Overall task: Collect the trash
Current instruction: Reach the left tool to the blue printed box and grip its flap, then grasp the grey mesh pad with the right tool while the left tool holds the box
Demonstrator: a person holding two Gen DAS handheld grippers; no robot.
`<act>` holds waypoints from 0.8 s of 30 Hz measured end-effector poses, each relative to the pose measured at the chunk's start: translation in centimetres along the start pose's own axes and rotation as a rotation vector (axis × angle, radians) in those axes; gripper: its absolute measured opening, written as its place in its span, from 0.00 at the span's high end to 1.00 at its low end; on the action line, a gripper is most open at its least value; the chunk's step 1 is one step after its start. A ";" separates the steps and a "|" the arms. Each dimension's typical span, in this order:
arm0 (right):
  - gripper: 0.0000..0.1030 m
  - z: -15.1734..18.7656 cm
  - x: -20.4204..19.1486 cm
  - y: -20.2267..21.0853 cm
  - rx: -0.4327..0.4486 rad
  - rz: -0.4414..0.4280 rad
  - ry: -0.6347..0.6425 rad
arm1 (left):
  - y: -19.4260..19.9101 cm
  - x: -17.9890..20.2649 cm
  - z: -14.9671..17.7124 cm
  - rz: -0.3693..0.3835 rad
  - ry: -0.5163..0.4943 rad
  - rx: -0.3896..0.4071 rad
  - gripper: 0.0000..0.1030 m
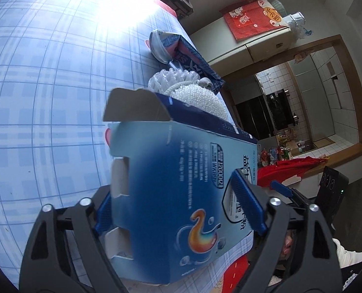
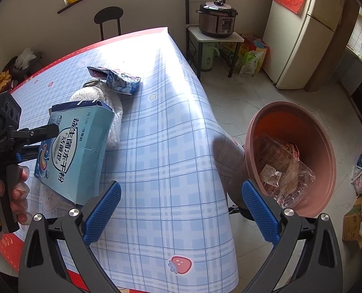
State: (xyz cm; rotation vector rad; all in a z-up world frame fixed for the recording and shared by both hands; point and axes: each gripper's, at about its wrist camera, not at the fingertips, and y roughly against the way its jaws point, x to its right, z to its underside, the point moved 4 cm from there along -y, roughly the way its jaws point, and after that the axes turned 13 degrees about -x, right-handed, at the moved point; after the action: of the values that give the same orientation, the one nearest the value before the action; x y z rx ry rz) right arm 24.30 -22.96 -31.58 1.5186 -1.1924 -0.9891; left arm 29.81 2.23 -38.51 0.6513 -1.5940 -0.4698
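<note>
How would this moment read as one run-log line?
left gripper: closing around blue box | right gripper: open, empty | bin: beside table

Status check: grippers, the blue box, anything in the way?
Left gripper shut on blue box. Right gripper open, empty. Path to bin clear.

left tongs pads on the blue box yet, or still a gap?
Touching. Left wrist view: both pads of the left tongs lie against the blue box, one on each side, no gap visible.
</note>
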 end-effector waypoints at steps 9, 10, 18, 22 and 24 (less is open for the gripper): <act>0.05 -0.8 -0.9 0.4 0.013 -0.018 0.013 | 2.0 3.4 2.4 -0.018 -0.063 0.069 0.59; 0.05 -0.9 -1.1 0.5 0.016 -0.020 0.019 | 2.5 3.9 2.8 -0.021 -0.072 0.082 0.62; 0.05 -1.3 -2.3 0.9 0.031 -0.042 0.045 | 7.9 7.1 5.9 -0.075 -0.132 0.202 0.74; 0.05 -1.6 -3.4 0.8 0.031 -0.060 0.058 | 11.0 7.2 7.9 -0.066 -0.136 0.251 0.77; 0.05 -1.7 -4.1 0.7 0.028 -0.070 0.071 | 12.5 6.7 9.0 -0.078 -0.121 0.279 0.78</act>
State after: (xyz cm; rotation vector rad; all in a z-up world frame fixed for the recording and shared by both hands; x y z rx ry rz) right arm 24.92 -18.68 -30.33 1.6140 -1.1143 -0.9597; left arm 18.86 6.69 -26.59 0.9130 -1.7713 -0.3518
